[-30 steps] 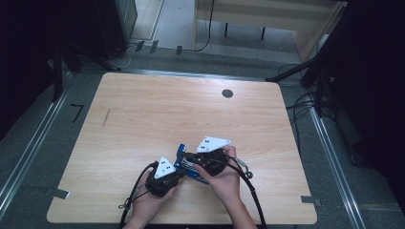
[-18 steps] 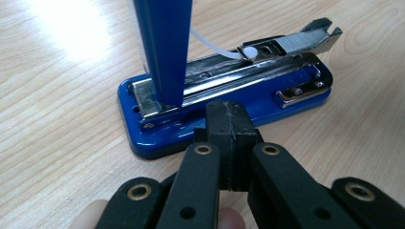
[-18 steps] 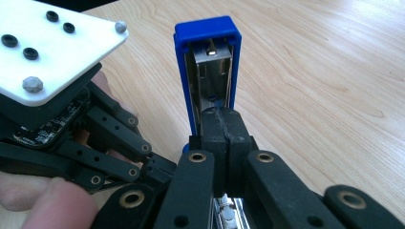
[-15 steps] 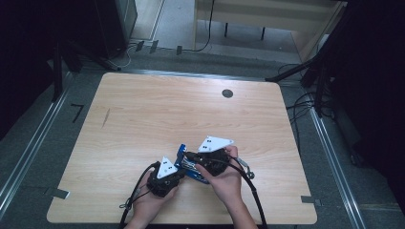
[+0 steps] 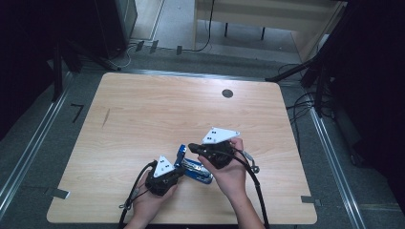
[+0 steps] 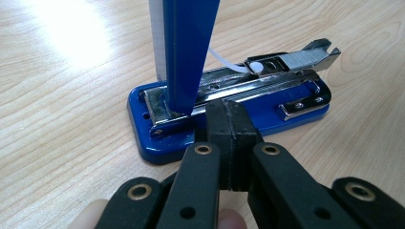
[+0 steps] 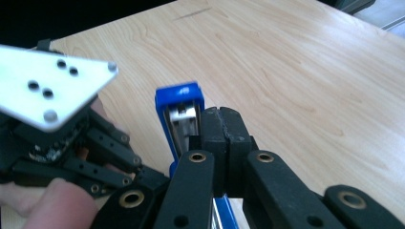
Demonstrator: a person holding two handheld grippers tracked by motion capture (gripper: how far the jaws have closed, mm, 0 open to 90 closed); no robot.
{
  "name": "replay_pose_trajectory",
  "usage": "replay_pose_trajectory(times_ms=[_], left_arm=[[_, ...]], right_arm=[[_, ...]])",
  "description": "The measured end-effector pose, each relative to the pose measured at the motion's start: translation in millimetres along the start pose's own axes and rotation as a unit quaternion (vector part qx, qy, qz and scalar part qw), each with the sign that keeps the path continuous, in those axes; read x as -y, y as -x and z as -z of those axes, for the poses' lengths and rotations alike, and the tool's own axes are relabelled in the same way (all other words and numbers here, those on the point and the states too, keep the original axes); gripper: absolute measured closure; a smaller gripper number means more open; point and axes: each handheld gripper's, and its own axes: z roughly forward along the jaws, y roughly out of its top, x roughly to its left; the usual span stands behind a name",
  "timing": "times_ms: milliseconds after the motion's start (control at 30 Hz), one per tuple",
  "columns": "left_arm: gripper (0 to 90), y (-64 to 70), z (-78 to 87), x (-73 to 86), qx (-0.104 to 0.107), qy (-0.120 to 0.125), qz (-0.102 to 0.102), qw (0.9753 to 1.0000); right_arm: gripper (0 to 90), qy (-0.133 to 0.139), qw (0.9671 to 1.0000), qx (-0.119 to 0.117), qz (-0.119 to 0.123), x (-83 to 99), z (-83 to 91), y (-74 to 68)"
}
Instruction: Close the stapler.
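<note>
Reloading work seemed to be the step in hand: the blue stapler (image 5: 193, 168) lay on the wooden counter (image 5: 143, 114) near its front edge, between the two hands, with its top arm (image 6: 184, 47) swung up nearly vertical and the staple channel (image 6: 267, 76) laid bare along the base.

In the left gripper view, the left hand-held gripper (image 6: 229, 126) had its jaws pressed together with nothing between them, their tips touching the near side of the stapler's base just beside the hinge, apparently steadying it.

In the right gripper view, the right hand-held gripper (image 7: 223, 126) likewise had its jaws closed flat on each other, resting against the raised arm (image 7: 180, 114) rather than clamped round it, as if propping it open.

No loose strip of staples could be made out on the counter. By my judgement, the next move called for keeping the base pinned while the arm was brought down squarely over the channel, without letting the stapler skid.
</note>
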Motion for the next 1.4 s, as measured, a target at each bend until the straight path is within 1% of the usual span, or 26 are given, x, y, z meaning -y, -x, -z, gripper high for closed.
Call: replay_pose_trajectory(times_ms=[100,133,167,267,300,333,433,533,633,667,800,1033,1067,1200,1233,1333,1400], left_arm=[[90.0,0.8,-0.8,-0.3,-0.001,-0.004,-0.003,1.0000],[90.0,1.5,-1.7,-0.8,-0.004,-0.010,-0.009,0.9999],[90.0,2.2,-2.5,-0.8,-0.006,-0.011,-0.011,0.9999],[90.0,4.4,-3.2,-1.0,-0.009,-0.011,-0.021,0.9997],[90.0,4.4,-3.2,-1.0,-0.009,-0.011,-0.021,0.9997],[90.0,5.8,-3.4,-1.1,-0.012,-0.012,-0.028,0.9995],[90.0,6.6,-3.6,-1.1,-0.011,-0.014,-0.031,0.9994],[90.0,7.0,-3.7,-1.0,-0.011,-0.013,-0.030,0.9994],[90.0,7.4,-3.7,-1.0,-0.013,-0.014,-0.032,0.9993],[90.0,7.6,-3.7,-1.0,-0.014,-0.014,-0.032,0.9993],[90.0,7.9,-3.9,-1.1,-0.014,-0.016,-0.035,0.9992],[90.0,7.4,-4.0,-1.1,-0.012,-0.016,-0.033,0.9992],[90.0,6.6,-3.9,-1.2,-0.009,-0.016,-0.031,0.9993],[90.0,6.3,-4.0,-1.3,-0.009,-0.016,-0.030,0.9994],[90.0,6.2,-3.9,-1.3,-0.009,-0.017,-0.030,0.9994],[90.0,6.3,-4.0,-1.2,-0.009,-0.016,-0.029,0.9994],[90.0,6.0,-4.1,-1.3,-0.006,-0.017,-0.027,0.9995]], right_arm=[[90.0,0.001,1.0000,0.001,0.002,-5.3,-0.2,0.3],[90.0,0.004,1.0000,0.001,0.006,-11.6,-1.0,1.0],[90.0,0.005,1.0000,0.000,0.004,-13.6,-1.2,0.8],[90.0,0.008,0.9999,-0.001,0.006,-21.1,-2.2,1.0],[90.0,0.010,0.9999,-0.003,0.009,-23.2,-2.9,1.2],[90.0,0.011,0.9999,-0.003,0.010,-25.3,-3.4,1.2],[90.0,0.012,0.9998,-0.006,0.015,-31.3,-6.2,-0.9],[90.0,0.012,0.9996,-0.012,0.021,-36.5,-10.5,-5.1],[90.0,0.006,0.9994,-0.018,0.028,-39.5,-15.5,-9.0],[90.0,0.004,0.9994,-0.021,0.029,-39.7,-17.1,-10.0],[90.0,-0.003,0.9992,-0.021,0.035,-37.8,-21.3,-11.8],[90.0,-0.007,0.9992,-0.024,0.032,-32.1,-22.5,-13.8],[90.0,-0.005,0.9992,-0.022,0.033,-29.8,-21.2,-13.9],[90.0,-0.007,0.9993,-0.015,0.033,-24.8,-18.8,-13.7],[90.0,-0.006,0.9995,-0.011,0.030,-20.8,-16.4,-13.4],[90.0,-0.002,0.9996,-0.010,0.025,-14.8,-12.4,-12.1],[90.0,0.002,0.9998,-0.006,0.019,-9.4,-8.8,-11.3]])
